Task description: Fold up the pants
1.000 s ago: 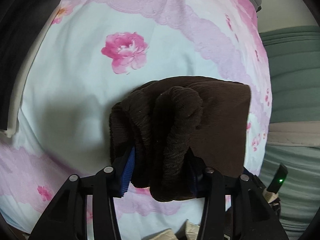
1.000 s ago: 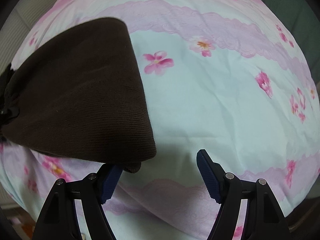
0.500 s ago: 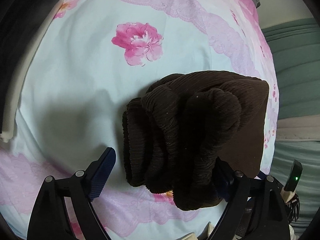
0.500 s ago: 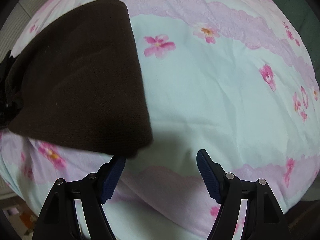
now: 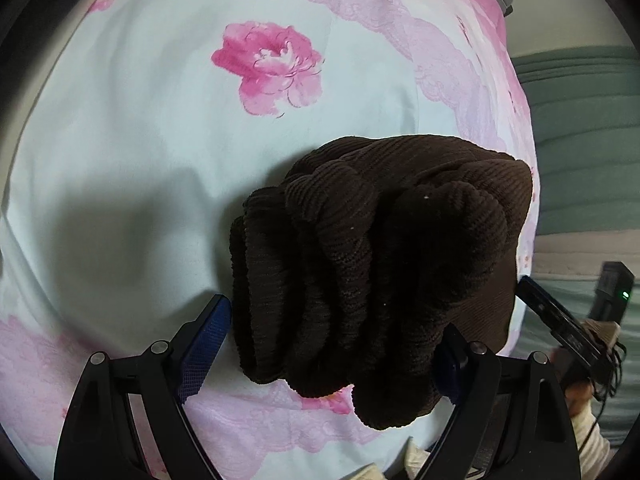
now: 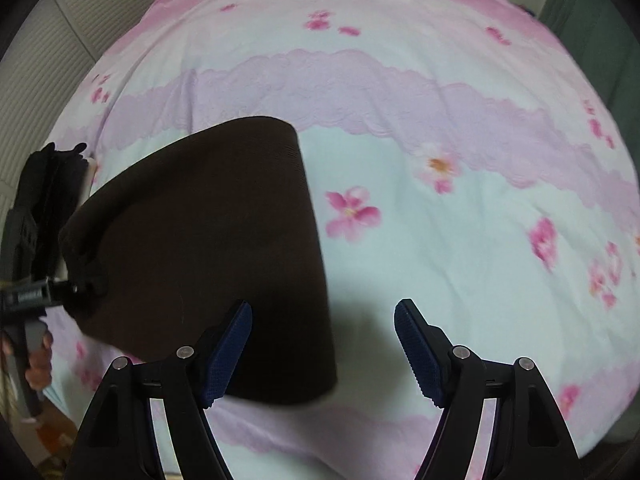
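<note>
The dark brown ribbed pants (image 5: 380, 264) lie folded on the floral bedspread; in the right wrist view they (image 6: 208, 248) show as a flat folded slab. My left gripper (image 5: 332, 344) is open, its jaws wide on either side of the bunched waistband end, the cloth resting between them. My right gripper (image 6: 324, 344) is open and empty above the pants' near right corner. The left gripper also shows at the pants' left end in the right wrist view (image 6: 60, 288).
The pale blue and pink floral bedspread (image 6: 460, 240) covers the bed. A grey-green cushion or sofa (image 5: 584, 160) lies off the bed's right side. A white slatted wall or door (image 6: 52, 80) stands on the left.
My left gripper has opened and let go of the bunched waistband, which now rests loose between the jaws. My right gripper has drawn back and risen, still open.
</note>
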The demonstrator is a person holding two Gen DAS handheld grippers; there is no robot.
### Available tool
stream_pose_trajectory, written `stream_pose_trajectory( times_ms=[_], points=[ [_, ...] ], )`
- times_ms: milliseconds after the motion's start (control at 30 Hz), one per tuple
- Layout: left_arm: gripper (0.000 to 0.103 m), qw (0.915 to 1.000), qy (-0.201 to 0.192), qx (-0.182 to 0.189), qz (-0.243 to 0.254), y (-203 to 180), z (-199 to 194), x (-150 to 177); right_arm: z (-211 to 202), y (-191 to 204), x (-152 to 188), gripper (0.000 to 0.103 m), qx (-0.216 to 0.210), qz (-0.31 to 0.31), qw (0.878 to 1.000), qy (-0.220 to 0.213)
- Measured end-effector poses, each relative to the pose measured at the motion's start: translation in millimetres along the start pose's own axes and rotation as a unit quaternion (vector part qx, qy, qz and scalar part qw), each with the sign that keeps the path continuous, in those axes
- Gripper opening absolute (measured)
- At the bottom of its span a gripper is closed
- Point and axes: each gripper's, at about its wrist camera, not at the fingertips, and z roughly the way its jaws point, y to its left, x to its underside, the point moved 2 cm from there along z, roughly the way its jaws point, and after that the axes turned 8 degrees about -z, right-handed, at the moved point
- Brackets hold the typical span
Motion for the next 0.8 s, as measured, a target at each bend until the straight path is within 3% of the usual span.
stream_pose_trajectory(
  times_ms=[200, 467, 600, 667, 733, 800],
  points=[
    [0.089, 0.9992, -0.010, 0.031, -0.022, 4.6, 7.7, 4.0, 34.9, -4.7, -11.9, 0.074, -0.059, 0.015, 0.998, 0.009],
    [0.083, 0.9988, -0.011, 0.034, -0.033, 3.0, 17.6, 4.5, 78.2, -14.3, -6.5, 0.073, -0.089, 0.052, 0.994, 0.034],
    [0.083, 0.9973, -0.008, 0.026, -0.068, 5.5, 23.9, 1.7, 88.5, -13.6, -9.9, 0.073, -0.092, 0.052, 0.994, 0.040],
    [0.080, 0.9968, -0.008, 0.020, -0.076, 5.8, 21.1, 3.9, 90.5, -11.8, -11.0, 0.070, -0.091, 0.055, 0.993, 0.046],
    [0.076, 0.9974, -0.013, 0.005, -0.070, 2.3, 16.3, 9.1, 89.4, -5.3, -13.3, 0.055, -0.103, 0.055, 0.992, 0.047],
    [0.070, 0.9975, -0.019, -0.008, -0.067, -3.7, 12.3, 13.7, 87.4, -0.7, -15.0, 0.052, -0.095, 0.047, 0.993, 0.048]
  ],
)
